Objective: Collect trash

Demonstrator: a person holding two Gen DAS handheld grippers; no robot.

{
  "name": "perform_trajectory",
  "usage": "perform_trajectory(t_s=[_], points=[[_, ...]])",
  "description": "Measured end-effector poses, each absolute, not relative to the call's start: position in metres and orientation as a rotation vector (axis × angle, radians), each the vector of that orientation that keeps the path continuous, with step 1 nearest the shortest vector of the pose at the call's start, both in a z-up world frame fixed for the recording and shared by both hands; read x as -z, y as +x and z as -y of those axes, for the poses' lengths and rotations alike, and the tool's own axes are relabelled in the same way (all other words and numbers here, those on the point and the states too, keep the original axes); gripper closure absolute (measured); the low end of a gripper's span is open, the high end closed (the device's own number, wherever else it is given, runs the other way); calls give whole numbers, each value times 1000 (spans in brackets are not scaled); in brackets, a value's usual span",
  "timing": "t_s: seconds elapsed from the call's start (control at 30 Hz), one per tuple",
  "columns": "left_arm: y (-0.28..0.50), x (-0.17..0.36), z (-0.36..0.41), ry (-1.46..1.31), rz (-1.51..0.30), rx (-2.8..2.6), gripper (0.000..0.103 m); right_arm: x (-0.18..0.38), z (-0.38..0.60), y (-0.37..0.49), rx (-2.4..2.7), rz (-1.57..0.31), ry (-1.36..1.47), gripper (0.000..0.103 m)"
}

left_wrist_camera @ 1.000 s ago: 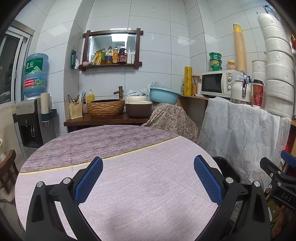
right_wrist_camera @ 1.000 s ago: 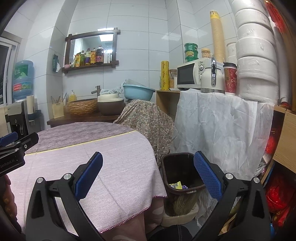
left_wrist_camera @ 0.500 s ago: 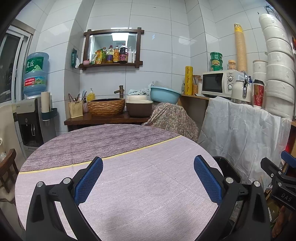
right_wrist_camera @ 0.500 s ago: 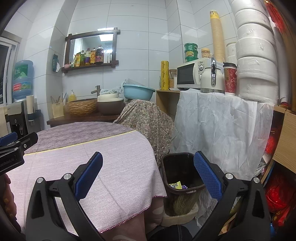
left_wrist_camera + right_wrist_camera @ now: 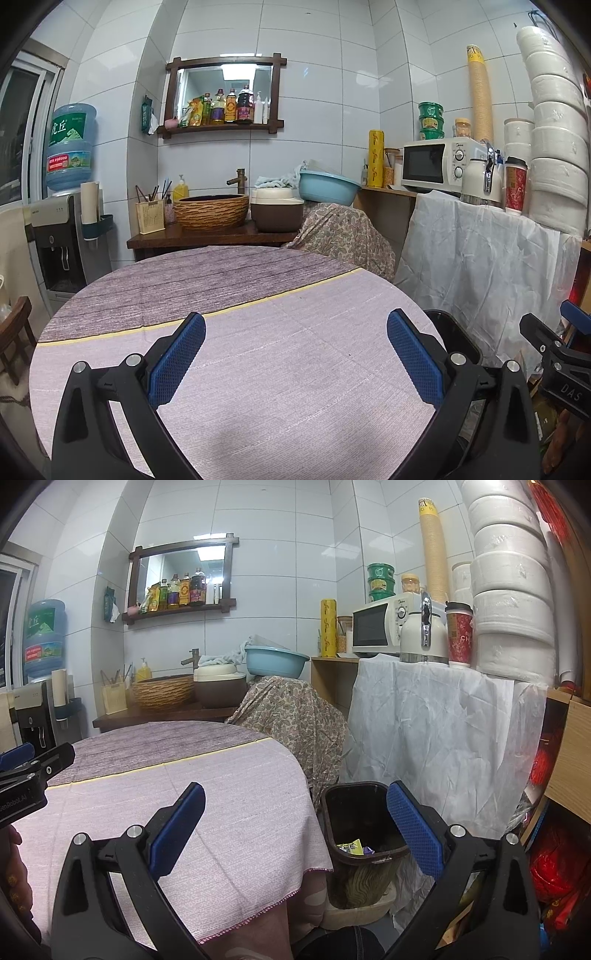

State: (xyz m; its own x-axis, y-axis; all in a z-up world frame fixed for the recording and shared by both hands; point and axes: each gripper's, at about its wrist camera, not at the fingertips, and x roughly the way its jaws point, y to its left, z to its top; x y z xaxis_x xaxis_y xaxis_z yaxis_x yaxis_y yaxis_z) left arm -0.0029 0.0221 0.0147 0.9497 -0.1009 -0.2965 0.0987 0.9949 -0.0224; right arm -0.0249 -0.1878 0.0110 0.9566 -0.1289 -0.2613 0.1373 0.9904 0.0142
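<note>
A dark brown trash bin (image 5: 364, 821) stands on the floor right of the round table (image 5: 229, 797); colourful wrappers (image 5: 355, 847) lie in its bottom. Its rim (image 5: 452, 328) peeks past the table edge in the left wrist view. My left gripper (image 5: 295, 360) is open and empty above the table's lilac cloth (image 5: 288, 369). My right gripper (image 5: 295, 838) is open and empty, above the table's right edge and the bin. The left gripper's tip (image 5: 37, 768) shows at the far left of the right wrist view. No trash shows on the table.
A white-draped counter (image 5: 436, 723) with microwave (image 5: 384, 627), kettle and red cup stands behind the bin. A paisley-covered object (image 5: 295, 716), sink counter with wicker basin (image 5: 210, 212) and a water dispenser (image 5: 59, 236) lie beyond. A wooden chair (image 5: 14, 343) is left.
Both views have shifted only very slightly; the grippers stay open and empty, and nothing on the table or in the bin has moved.
</note>
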Motion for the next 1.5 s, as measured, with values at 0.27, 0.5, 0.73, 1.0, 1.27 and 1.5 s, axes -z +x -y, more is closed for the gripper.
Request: perform_trajectory(t_s=[0.27,0.5,0.73,1.0,1.27,1.5], points=[[0,-14,-22,-5,-304,98,5,-11,188,-25,135,-263,33,6],[1,-14,-21,-2,-306,87,5,-11,188,-25,135,-264,34,6],[2,-13,-20,-2,-318,99,5,-8,189,-24,135,-268,31,6],[1,-13,-19,4,-323,105,5,-8,189,-25,135,-268,32,6],[2,-12,-19,7,-326,105,5,-1,190,-23,133,-276,36,6],[4,-12,-18,-1,-342,100,5,1,188,-22,132,-281,37,6]])
